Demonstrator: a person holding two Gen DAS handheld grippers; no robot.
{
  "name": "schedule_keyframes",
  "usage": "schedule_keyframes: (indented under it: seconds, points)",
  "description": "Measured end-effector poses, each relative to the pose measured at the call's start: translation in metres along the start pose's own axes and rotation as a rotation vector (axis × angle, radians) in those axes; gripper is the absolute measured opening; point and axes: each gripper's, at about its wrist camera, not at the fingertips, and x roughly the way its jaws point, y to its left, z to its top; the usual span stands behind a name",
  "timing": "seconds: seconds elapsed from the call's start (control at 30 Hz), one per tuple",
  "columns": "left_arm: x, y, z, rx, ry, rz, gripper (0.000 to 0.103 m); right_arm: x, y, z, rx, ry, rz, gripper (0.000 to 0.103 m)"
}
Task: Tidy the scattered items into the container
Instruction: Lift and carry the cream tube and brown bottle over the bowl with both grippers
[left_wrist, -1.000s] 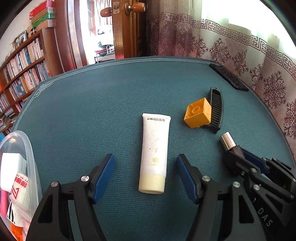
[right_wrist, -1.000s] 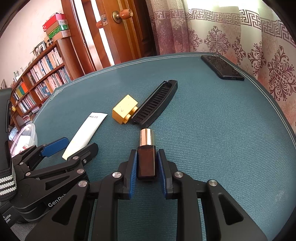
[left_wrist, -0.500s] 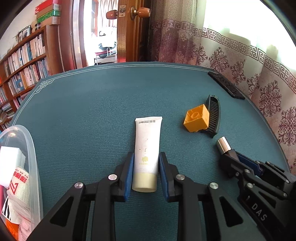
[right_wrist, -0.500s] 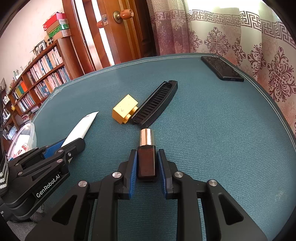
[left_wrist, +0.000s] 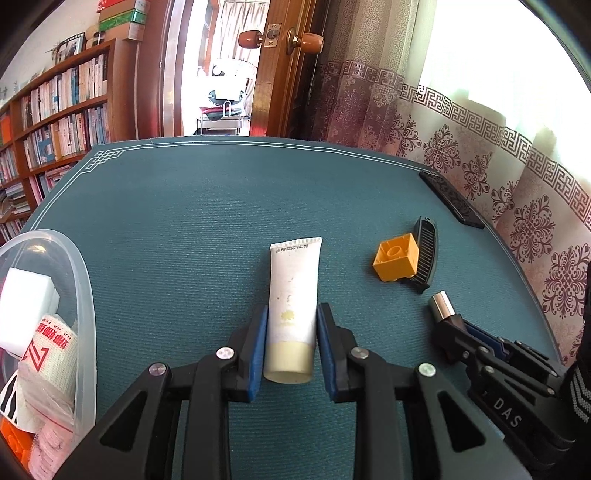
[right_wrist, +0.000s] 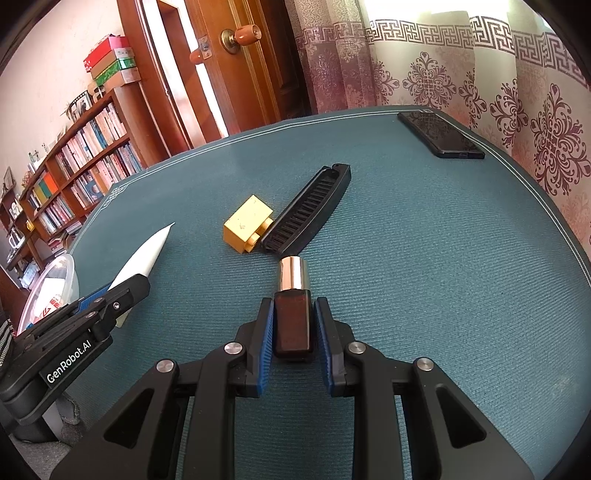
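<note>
Clamping tube (left_wrist: 291, 295), left gripper (left_wrist: 290, 332); right gripper (right_wrist: 293, 325) clamps bottle (right_wrist: 293, 314).

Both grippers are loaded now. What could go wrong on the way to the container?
1. The left gripper clamps the tube near its cap end, so the long free end may sag or swing and clip the container rim.
2. The right gripper pinches only the bottle's smooth sides, so it might slip out when lifted.
3. The comb and block lie just ahead of the bottle; a low sweep could knock them.
</note>
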Motion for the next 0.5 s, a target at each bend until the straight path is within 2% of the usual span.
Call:
schedule_keyframes:
  seconds: [0.2,0.5]
  points:
    - [-0.008,0.005,0.004,-0.029,-0.042,0.019,0.029,-0.005,0.007,-0.001,-0.011,-0.017,0.053,0.024]
    - [-0.037,0.015,0.014,-0.047,-0.166,0.123,0.029,-0.009,0.022,-0.006,-0.05,-0.024,0.09,0.024]
